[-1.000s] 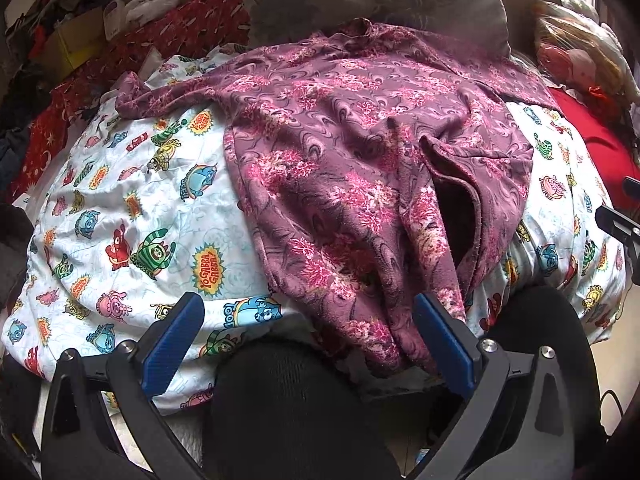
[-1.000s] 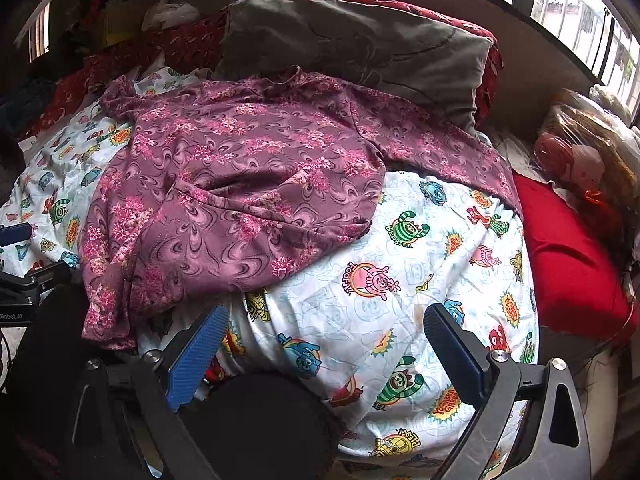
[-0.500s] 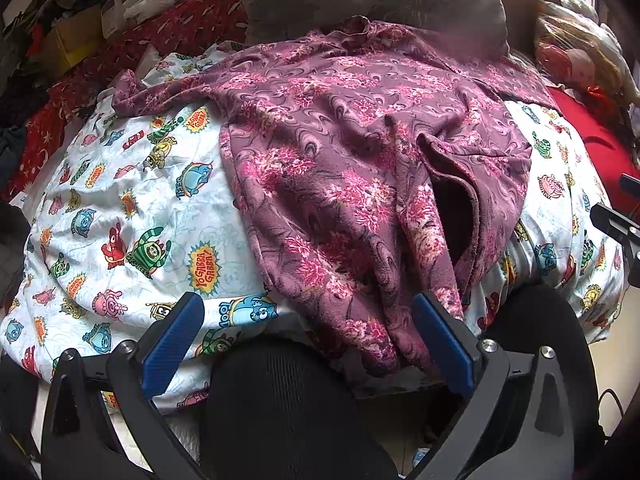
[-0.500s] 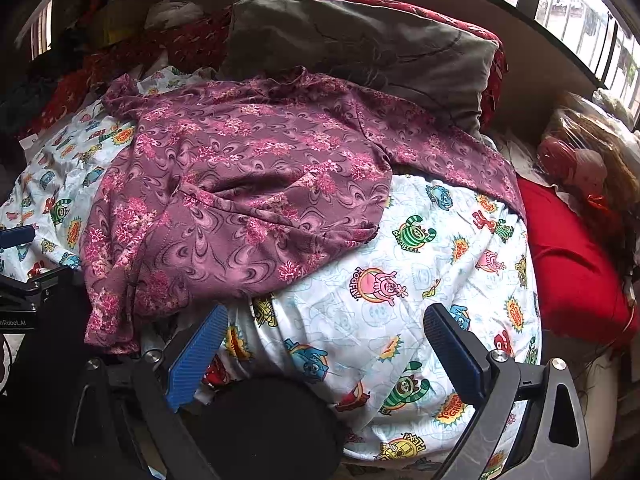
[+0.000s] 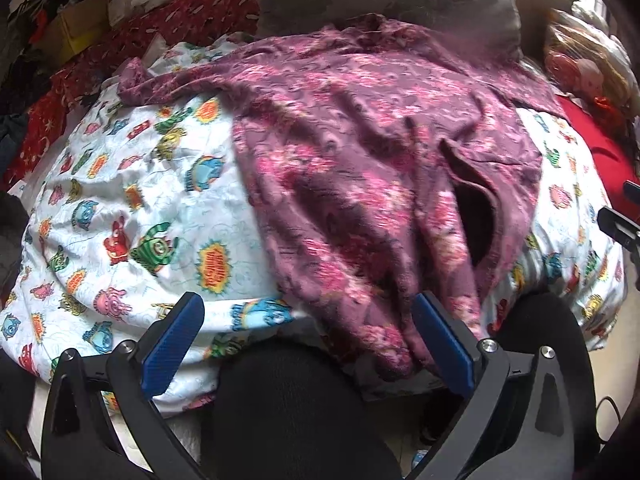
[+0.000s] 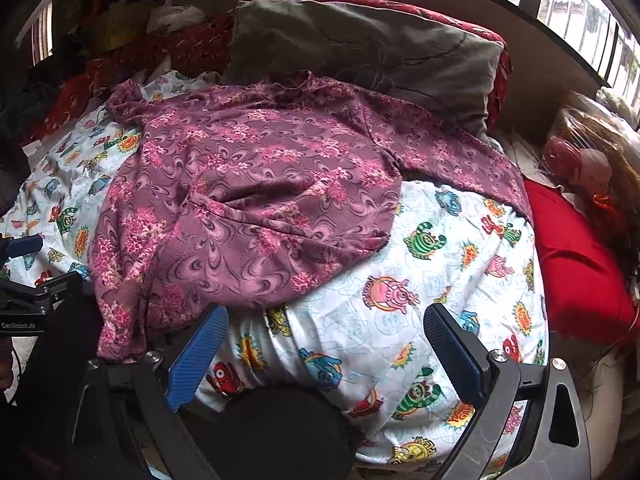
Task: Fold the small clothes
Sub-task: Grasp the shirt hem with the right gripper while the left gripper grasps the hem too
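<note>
Both claws are held wide apart and empty, low at the near edge of the bed. Seen in its own view, the left gripper [image 5: 308, 340] is pointed forward over the near hem of the purple floral garment [image 5: 380, 168], with its right blue finger [image 5: 440, 344] just beside the hanging hem and its left one over the cartoon-print sheet [image 5: 132, 216]; whether the hem is touched cannot be told. The right gripper [image 6: 324, 354] is aimed at bare sheet to the right of the garment [image 6: 248, 200], its left finger [image 6: 198, 360] close under the garment's near edge. Nothing is gripped by either.

The garment is spread rumpled across the middle of the sheet, one sleeve stretched to the far left and another to the far right, its collar lying against the grey pillow [image 6: 360, 52] at the far side. A red cushion [image 6: 576, 264] is seen at the right edge of the bed. A black rounded shape [image 5: 296, 412] is seen below each pair of fingers.
</note>
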Demonstrator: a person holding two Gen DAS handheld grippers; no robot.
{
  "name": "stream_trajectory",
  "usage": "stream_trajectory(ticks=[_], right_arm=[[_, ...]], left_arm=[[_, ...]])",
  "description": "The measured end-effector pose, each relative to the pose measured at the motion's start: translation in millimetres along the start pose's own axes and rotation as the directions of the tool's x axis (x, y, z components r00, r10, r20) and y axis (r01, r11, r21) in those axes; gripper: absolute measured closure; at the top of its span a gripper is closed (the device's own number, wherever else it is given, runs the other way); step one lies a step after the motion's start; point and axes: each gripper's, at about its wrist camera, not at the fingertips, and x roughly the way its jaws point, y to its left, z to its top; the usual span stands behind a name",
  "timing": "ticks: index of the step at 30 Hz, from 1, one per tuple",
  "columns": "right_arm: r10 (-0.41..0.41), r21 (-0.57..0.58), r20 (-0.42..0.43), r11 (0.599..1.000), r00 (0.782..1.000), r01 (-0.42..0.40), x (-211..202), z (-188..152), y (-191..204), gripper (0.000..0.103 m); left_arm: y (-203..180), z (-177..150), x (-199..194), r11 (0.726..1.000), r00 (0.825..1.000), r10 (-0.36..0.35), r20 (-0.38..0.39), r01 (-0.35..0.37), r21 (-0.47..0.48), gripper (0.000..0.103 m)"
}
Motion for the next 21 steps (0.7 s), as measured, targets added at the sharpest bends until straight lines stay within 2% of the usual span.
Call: stream_trajectory(ticks=[5, 10, 13, 14, 15, 16, 17, 18, 19, 21], right_arm=[[0.079, 0.005, -0.017, 0.997, 0.997, -0.079, 12.5, 21.2, 16.5, 0.005], [0.161, -0.037, -0.065, 0.986, 0.985, -0.164, 38.3, 41.0, 54.9, 0.005], [0.197, -0.061, -0.128, 0.977, 0.972, -0.206, 62.3, 45.5, 80.5, 0.005], [0.197, -0.067, -0.154, 0.976, 0.968, -0.209, 70.8, 44.9, 86.9, 0.009], [0.189, -0.075, -0.180, 0.976, 0.965, -0.205, 78.7, 44.4, 91.9, 0.014], [0.186, -0.085, -0.209, 0.975, 0.960, -0.207, 86.4, 43.3, 95.3, 0.030], [0.187, -0.091, -0.240, 0.973, 0.953, -0.214, 93.0, 42.0, 96.0, 0.052], [0.192, -0.088, -0.264, 0.971, 0.945, -0.222, 97.8, 40.8, 93.5, 0.065], [0.210, -0.069, -0.283, 0.969, 0.936, -0.239, 100.7, 39.2, 87.3, 0.089], [0.260, -0.013, -0.273, 0.962, 0.926, -0.274, 97.8, 36.3, 67.4, 0.093]], left_arm=[[28.3, 5.5, 14.6, 0.997, 0.998, 0.025, -0.055, -0.029, -0.075, 0.000], [42.1, 5.7, 34.6, 0.995, 0.990, 0.044, -0.134, -0.055, -0.082, 0.000], [41.5, 3.9, 46.1, 0.996, 0.982, 0.015, -0.188, -0.032, -0.089, 0.000], [40.5, 2.8, 51.1, 0.996, 0.977, -0.009, -0.213, -0.011, -0.094, 0.000], [39.1, 1.5, 55.8, 0.995, 0.971, -0.035, -0.238, 0.011, -0.101, 0.000], [38.1, 0.8, 59.2, 0.993, 0.965, -0.061, -0.256, 0.033, -0.111, 0.000], [37.4, 0.0, 61.8, 0.991, 0.960, -0.080, -0.268, 0.049, -0.122, 0.000], [36.6, -0.5, 64.4, 0.989, 0.955, -0.100, -0.279, 0.065, -0.131, 0.000], [35.2, -1.1, 67.1, 0.987, 0.949, -0.118, -0.291, 0.081, -0.136, 0.000], [30.2, -0.8, 72.4, 0.985, 0.939, -0.144, -0.313, 0.107, -0.134, 0.000]])
